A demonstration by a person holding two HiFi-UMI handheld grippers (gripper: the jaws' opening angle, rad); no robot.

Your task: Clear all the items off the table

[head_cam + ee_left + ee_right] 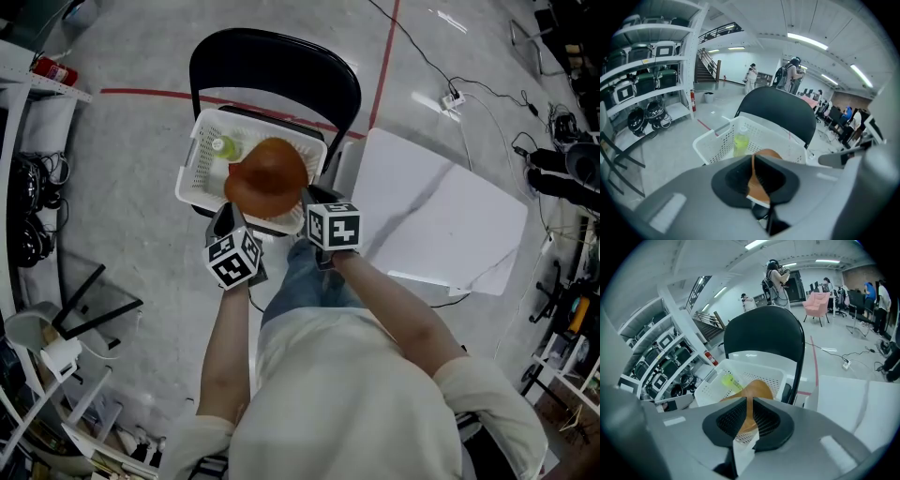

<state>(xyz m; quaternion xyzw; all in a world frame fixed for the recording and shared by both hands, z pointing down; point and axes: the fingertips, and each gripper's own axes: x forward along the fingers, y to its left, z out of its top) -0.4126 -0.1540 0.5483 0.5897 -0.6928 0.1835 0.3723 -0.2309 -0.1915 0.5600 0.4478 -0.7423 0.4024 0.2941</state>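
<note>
An orange-brown floppy item [267,176] hangs over a white perforated basket [200,159], which stands on a black chair [272,56]. My left gripper [231,214] is shut on the item's near left edge, and my right gripper [308,201] is shut on its near right edge. In the left gripper view the thin orange edge [758,185] is pinched between the dark pads of the left gripper [757,180]. The right gripper view shows the same: the right gripper [749,416] clamps the orange item [753,389]. A yellow-green bottle [225,146] lies inside the basket [712,140].
A white table [441,220] stands to the right of the chair. Shelving with helmets and cases [642,89] lines the left side. Cables and a power strip [452,98] lie on the grey floor. People stand far off in the hall [774,277].
</note>
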